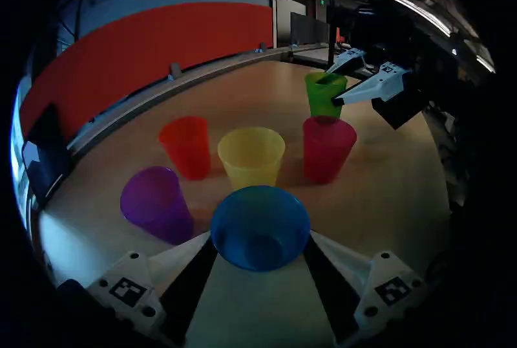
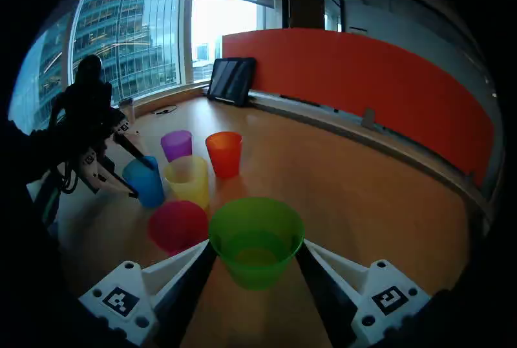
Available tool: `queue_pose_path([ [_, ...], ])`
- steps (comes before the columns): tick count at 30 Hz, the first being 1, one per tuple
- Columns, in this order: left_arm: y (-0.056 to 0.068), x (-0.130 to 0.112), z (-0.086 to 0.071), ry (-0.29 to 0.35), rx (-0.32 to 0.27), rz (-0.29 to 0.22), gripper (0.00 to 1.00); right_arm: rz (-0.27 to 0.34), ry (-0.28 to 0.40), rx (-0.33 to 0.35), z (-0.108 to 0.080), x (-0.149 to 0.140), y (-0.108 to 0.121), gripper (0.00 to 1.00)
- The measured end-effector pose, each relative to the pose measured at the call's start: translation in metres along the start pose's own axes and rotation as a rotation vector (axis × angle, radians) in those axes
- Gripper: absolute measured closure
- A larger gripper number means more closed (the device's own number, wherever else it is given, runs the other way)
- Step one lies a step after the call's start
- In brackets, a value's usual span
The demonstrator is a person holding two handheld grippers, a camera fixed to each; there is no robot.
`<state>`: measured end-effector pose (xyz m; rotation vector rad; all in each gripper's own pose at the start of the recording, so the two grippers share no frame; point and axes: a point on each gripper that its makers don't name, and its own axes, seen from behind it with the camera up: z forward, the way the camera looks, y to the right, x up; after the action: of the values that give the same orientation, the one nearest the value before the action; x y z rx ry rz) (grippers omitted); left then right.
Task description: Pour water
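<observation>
Translucent plastic cups (image 1: 251, 154); smooth, faintly glossy wooden table (image 1: 258, 89).

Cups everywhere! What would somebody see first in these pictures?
Six bright cups stand out on the wooden table. The left claw grips the blue cup, the right claw the green cup; a purple cup, orange cup, yellow cup and red cup stand between them. A long red-orange wall band runs behind.

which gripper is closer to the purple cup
Left. The left gripper, holding the blue cup, sits right beside the purple cup; the right gripper, holding the green cup, is farther off, past the yellow cup.
</observation>
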<state>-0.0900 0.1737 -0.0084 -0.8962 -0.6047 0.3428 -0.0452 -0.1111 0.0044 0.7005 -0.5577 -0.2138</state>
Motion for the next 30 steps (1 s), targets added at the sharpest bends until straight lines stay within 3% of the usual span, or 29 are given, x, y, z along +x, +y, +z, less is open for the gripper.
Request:
queue_pose_path([
  [14, -0.004, -0.013, -0.006, -0.034, -0.003, -0.048, 0.06, 0.006, -0.038, -0.002, 0.012, -0.020, -0.004, 0.12],
  [30, 0.000, -0.017, -0.013, -0.042, -0.013, -0.052, 0.06, 0.008, -0.064, -0.010, 0.023, -0.038, -0.003, 0.11],
])
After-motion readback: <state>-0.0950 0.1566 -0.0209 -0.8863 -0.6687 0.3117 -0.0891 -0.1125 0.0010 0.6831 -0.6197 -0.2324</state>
